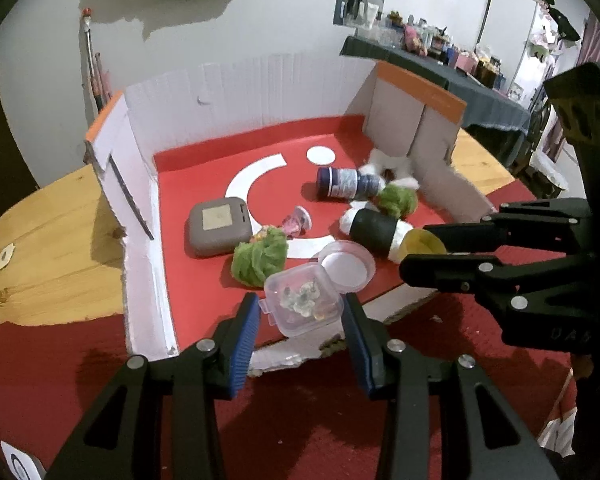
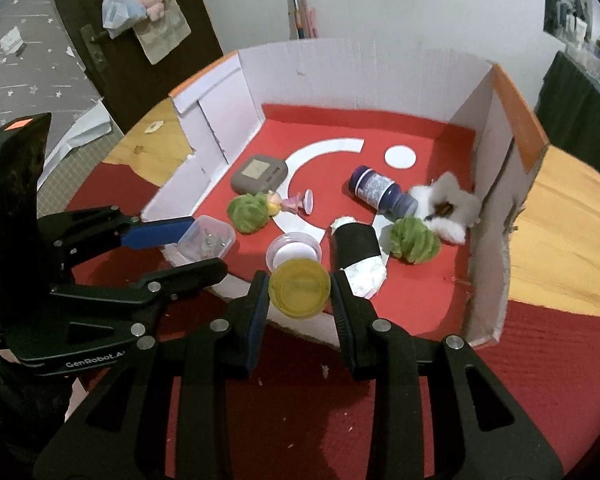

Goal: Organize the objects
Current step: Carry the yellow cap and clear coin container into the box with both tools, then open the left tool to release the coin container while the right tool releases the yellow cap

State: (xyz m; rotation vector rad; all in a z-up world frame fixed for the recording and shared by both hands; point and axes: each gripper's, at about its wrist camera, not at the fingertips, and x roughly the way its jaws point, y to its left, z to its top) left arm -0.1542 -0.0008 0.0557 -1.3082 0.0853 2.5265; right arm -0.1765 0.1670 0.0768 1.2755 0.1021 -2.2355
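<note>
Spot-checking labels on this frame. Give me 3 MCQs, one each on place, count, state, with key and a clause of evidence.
1. Where does the grey case lie?
A. by the box's left wall
B. outside the box
C. on the blue bottle

2. How many green fluffy balls are in the box?
A. one
B. two
C. four

3. What does the right gripper hold?
A. nothing
B. the clear box
C. a yellow cup

Key: 1 A, it rests on the red floor near the left wall. 2 B, one beside the case, one by the blue bottle. 3 C, the yellow cup sits between its fingers; the left gripper brackets the clear box.
</note>
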